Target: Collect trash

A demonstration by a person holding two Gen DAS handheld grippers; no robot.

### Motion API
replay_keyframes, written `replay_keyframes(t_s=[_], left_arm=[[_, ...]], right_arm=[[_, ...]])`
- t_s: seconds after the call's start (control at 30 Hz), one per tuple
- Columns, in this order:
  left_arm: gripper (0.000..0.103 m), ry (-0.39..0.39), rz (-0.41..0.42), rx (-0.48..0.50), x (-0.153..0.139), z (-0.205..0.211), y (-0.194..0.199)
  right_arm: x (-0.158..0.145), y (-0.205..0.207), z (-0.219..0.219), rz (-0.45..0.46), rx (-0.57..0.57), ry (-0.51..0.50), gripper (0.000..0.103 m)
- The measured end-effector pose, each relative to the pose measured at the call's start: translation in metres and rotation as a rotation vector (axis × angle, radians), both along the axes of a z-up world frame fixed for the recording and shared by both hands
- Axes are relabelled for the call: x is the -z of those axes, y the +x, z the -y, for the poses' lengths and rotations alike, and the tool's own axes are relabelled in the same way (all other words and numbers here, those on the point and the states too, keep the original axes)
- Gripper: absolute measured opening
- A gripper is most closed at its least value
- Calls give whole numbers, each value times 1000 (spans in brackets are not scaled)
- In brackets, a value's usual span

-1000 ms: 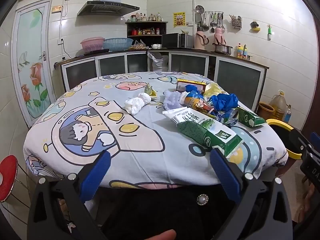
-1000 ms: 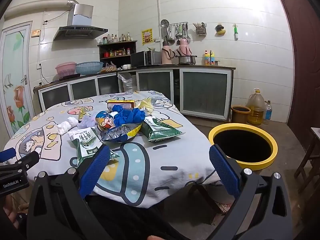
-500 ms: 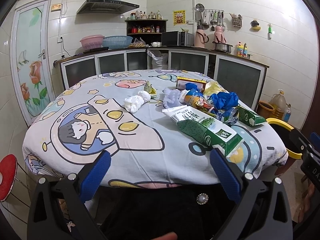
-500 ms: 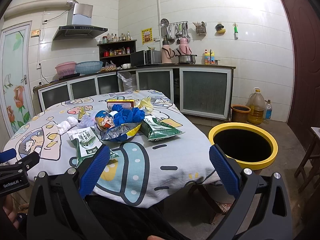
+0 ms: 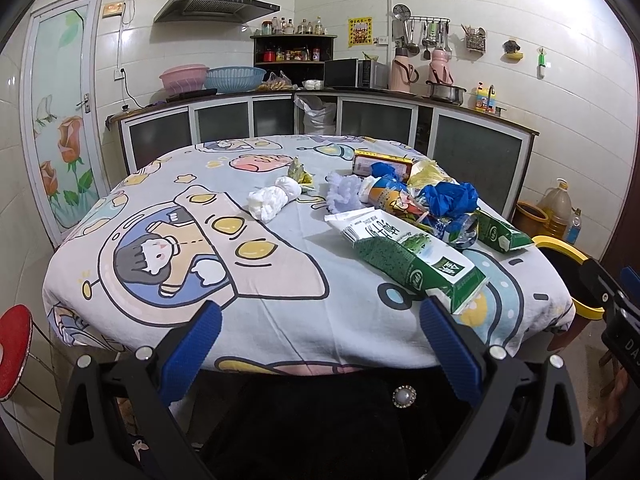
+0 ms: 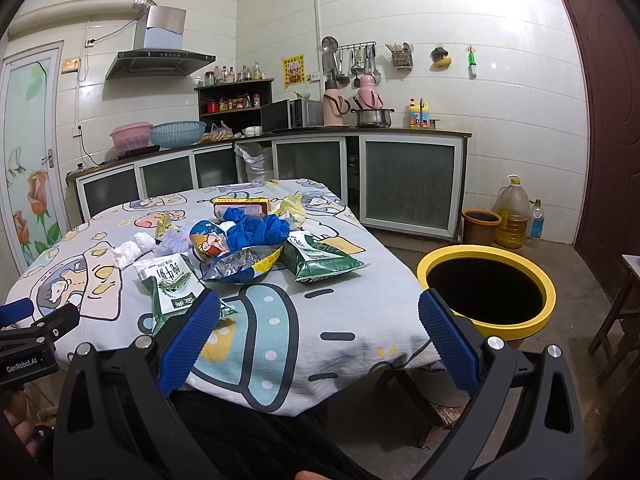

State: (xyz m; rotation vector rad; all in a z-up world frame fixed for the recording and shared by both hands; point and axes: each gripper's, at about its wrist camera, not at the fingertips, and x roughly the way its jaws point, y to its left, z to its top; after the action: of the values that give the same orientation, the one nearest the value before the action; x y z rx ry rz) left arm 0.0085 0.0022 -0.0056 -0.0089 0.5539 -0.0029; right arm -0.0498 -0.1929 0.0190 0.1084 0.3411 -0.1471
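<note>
Green milk carton (image 5: pixel 408 254) on cartoon tablecloth (image 5: pixel 168 216), left gripper (image 5: pixel 320 320) and right gripper (image 6: pixel 320 312) wide open, empty.

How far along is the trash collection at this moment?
Nothing looks collected yet. The left gripper and right gripper are both open and hold nothing. Left to do: the flattened green milk carton, second green carton, blue crumpled plastic bag, silver foil snack bag and white wadded tissue all lie on the tablecloth. The yellow-rimmed black bin shows only darkness inside.
</note>
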Motion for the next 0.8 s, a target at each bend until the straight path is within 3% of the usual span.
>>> replay_keyframes(t_s=[0.8], left_arm=[[96, 3, 0, 3, 1, 3, -2]], right_arm=[[0, 0, 0, -1, 1, 1, 95]])
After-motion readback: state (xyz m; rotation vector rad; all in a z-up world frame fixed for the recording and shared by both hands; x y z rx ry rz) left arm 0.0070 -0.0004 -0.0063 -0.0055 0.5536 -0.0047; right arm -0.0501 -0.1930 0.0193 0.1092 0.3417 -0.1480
